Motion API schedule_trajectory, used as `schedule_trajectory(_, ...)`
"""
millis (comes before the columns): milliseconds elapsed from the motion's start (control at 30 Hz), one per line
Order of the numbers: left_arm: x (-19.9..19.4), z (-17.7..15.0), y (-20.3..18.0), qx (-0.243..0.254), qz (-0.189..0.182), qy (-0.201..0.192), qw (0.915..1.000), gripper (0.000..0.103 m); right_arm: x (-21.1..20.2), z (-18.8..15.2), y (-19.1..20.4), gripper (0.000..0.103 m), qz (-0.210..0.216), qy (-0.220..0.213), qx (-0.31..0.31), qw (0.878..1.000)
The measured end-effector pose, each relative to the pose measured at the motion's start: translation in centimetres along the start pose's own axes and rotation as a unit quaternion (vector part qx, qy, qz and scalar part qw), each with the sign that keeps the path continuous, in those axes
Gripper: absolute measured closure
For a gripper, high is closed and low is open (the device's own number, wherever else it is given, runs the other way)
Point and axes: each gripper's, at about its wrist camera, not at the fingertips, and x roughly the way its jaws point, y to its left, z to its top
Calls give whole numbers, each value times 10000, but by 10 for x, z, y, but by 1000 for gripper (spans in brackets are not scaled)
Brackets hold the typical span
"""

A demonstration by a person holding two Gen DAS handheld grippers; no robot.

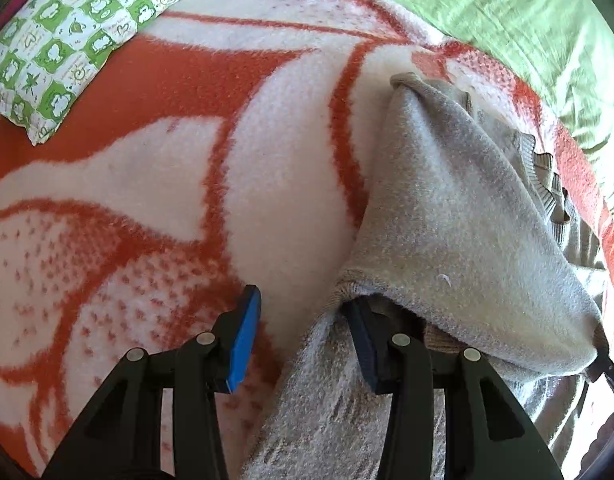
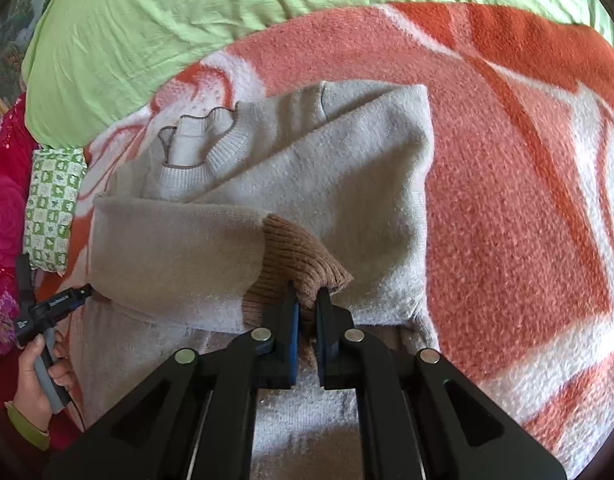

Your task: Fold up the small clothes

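sleeve-fold step: right gripper pinches brown cuff of grey sweater; left gripper wide, fabric draped over one finger. next: lay cuff toward 10 o'clock.

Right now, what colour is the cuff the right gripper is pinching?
Brown, ribbed knit cuff on the grey sweater; the right wrist view shows it best.
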Motion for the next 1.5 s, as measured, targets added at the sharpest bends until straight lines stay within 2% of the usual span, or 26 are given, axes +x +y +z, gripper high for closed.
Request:
schedule_trajectory(133,1,-4,4,-37,-65,33,10000,56,13,-3,7,96,-439,89,-297,9986)
schedule_trajectory(267,0,-6,3,105,-69,32,9999,55,-12,1,6,96,-757,-493,-112,9958)
schedule_trajectory(300,1,-6,3,128,-60,25,9999,55,-11,3,4,96,-797,-460,-87,9957)
schedule_trajectory(400,2,-6,3,77,-79,31,9999,54,18,3,-1,94,-978,297,-144,9947)
schedule_trajectory(433,2,-6,3,59,-92,31,9999,54,22,2,-1,94,-1005,394,-158,9940)
schedule_trajectory(467,2,-6,4,44,-107,27,9999,54,19,2,0,89,-1074,346,-169,9935)
schedule_trajectory(567,1,-6,8,-46,-191,41,9998,54,-3,7,13,62,-1719,80,-230,9848)
schedule_trajectory(600,0,-6,10,-91,-222,44,9997,54,-15,9,22,62,-1761,-177,-267,9839)
schedule_trajectory(633,0,-7,11,-118,-239,40,9996,54,-29,13,36,62,-1515,-527,-310,9866)
schedule_trajectory(667,0,-7,11,-124,-234,35,9996,54,-34,17,47,62,-1269,-660,-368,9890)
schedule_trajectory(700,-1,-8,11,-122,-220,29,9997,54,-32,25,67,62,-799,-685,-553,9929)
schedule_trajectory(767,-1,-9,9,-86,-170,20,9998,54,-13,42,105,62,4,-418,-902,9950)
schedule_trajectory(833,-2,-10,8,-83,-148,23,9999,54,16,61,151,62,776,-246,-1169,9898)
schedule_trajectory(867,-2,-11,8,-100,-142,34,9998,54,37,72,180,62,1139,-166,-1414,9832)
schedule_trajectory(933,-2,-11,7,-115,-119,45,9999,54,73,88,232,62,1348,-126,-1981,9708)
schedule_trajectory(1033,0,-10,6,-128,-92,59,9999,54,120,99,279,62,1647,172,-2331,9583)
schedule_trajectory(1067,0,-11,6,-141,-96,57,9998,54,138,103,293,62,1649,326,-2462,9545)
schedule_trajectory(1133,1,-10,7,-171,-129,45,9998,54,175,105,311,62,1386,653,-2717,9501)
schedule_trajectory(1167,1,-11,8,-191,-155,34,9997,54,184,107,314,72,1449,750,-2665,9499)
schedule_trajectory(1200,2,-11,9,-207,-179,22,9996,54,193,113,312,99,1672,856,-2479,9504)
schedule_trajectory(1300,3,-12,13,-255,-251,-35,9994,53,204,135,289,99,2152,892,-1585,9595)
schedule_trajectory(1400,2,-13,14,-237,-275,-54,9993,53,219,139,276,101,1743,890,-1441,9700)
schedule_trajectory(1500,-3,-16,18,-164,-282,-43,9995,53,199,138,266,101,1643,471,-1296,9767)
